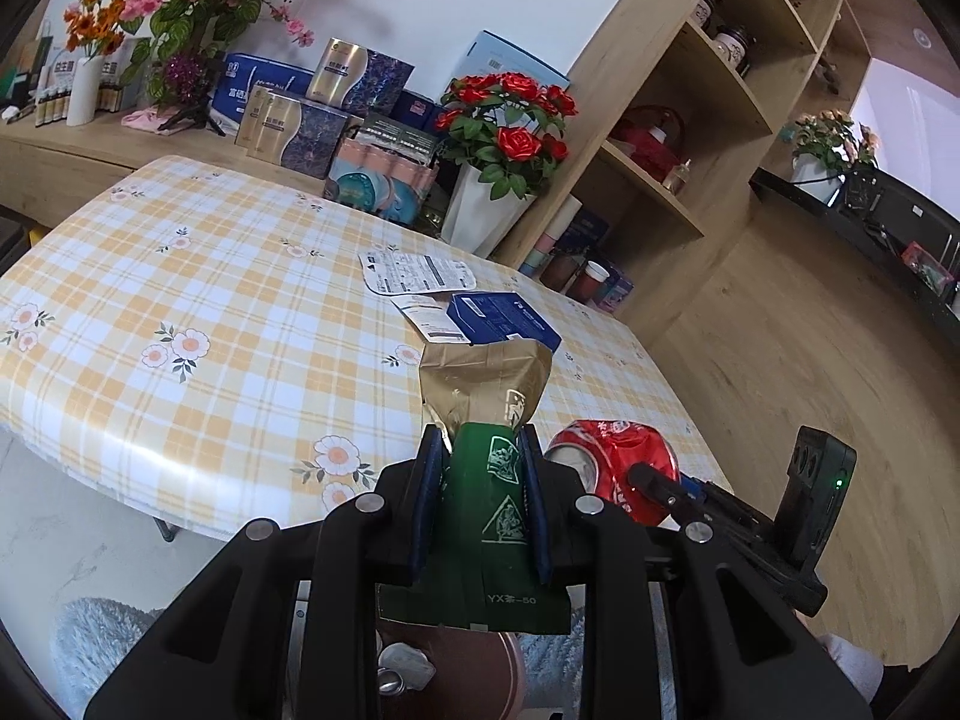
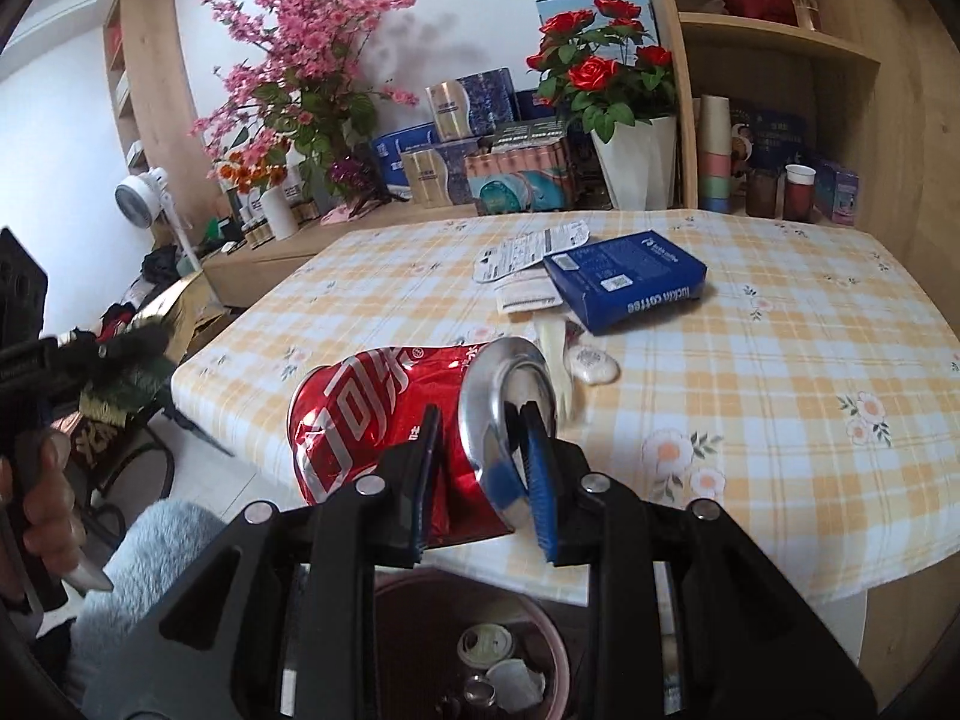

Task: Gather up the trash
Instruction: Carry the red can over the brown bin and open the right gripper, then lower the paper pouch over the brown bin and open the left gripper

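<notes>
My left gripper (image 1: 480, 444) is shut on a green and gold tea packet (image 1: 486, 402), held upright off the table's near edge. My right gripper (image 2: 480, 426) is shut on a crushed red soda can (image 2: 384, 414), lying sideways between the pads; the soda can (image 1: 612, 462) also shows to the right in the left wrist view. Below both grippers stands a brown trash bin (image 2: 555, 651) with cans and scraps inside. On the checked tablecloth (image 2: 780, 360) lie a blue coffee box (image 2: 627, 282), printed paper wrappers (image 2: 528, 252), a pale plastic utensil (image 2: 555, 354) and a small white sachet (image 2: 594, 366).
Boxes and flower vases (image 2: 636, 162) crowd the sideboard behind the table. A wooden shelf unit (image 1: 690, 138) stands at the right. A white fan (image 2: 141, 192) is at the far left. A hand (image 2: 42, 480) in a fluffy blue sleeve holds the left tool.
</notes>
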`<action>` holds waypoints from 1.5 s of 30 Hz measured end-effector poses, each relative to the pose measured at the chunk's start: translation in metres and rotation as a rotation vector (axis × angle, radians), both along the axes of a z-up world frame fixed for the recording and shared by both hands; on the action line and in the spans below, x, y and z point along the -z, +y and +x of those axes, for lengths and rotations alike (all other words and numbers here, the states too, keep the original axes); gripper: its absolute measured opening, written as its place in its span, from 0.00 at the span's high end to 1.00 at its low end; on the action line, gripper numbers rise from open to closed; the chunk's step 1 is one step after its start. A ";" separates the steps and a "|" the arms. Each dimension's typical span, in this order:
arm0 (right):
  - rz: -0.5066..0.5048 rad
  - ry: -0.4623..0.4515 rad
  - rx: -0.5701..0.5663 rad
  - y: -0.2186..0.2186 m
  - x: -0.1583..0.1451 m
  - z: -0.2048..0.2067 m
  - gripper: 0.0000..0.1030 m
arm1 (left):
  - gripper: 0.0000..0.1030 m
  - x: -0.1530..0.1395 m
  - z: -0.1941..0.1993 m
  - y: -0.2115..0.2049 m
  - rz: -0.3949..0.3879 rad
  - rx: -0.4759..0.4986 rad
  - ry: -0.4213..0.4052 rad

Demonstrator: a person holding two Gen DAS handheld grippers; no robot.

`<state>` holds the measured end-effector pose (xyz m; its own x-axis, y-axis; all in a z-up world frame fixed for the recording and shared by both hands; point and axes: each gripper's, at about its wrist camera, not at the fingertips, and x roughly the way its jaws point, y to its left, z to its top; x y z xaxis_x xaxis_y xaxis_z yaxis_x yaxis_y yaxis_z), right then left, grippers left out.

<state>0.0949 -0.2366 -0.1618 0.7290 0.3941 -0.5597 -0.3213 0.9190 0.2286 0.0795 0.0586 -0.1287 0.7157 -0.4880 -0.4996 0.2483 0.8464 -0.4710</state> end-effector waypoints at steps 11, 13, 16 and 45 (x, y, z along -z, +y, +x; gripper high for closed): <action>-0.002 0.027 -0.049 0.004 0.004 -0.030 0.71 | 0.76 -0.010 -0.028 -0.008 0.009 0.017 -0.029; -0.007 0.033 -0.061 0.007 0.005 -0.033 0.71 | 0.76 -0.010 -0.030 -0.008 0.009 0.017 -0.027; -0.015 0.045 -0.083 0.011 0.009 -0.035 0.71 | 0.76 -0.008 -0.032 -0.008 0.006 0.017 -0.022; -0.037 -0.103 0.078 -0.010 -0.028 -0.032 0.06 | 0.76 0.009 -0.030 -0.021 0.030 0.058 0.003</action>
<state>0.0629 -0.2467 -0.1343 0.8111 0.3144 -0.4932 -0.2688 0.9493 0.1630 0.0498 0.0381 -0.1377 0.6851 -0.5134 -0.5168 0.2960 0.8444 -0.4465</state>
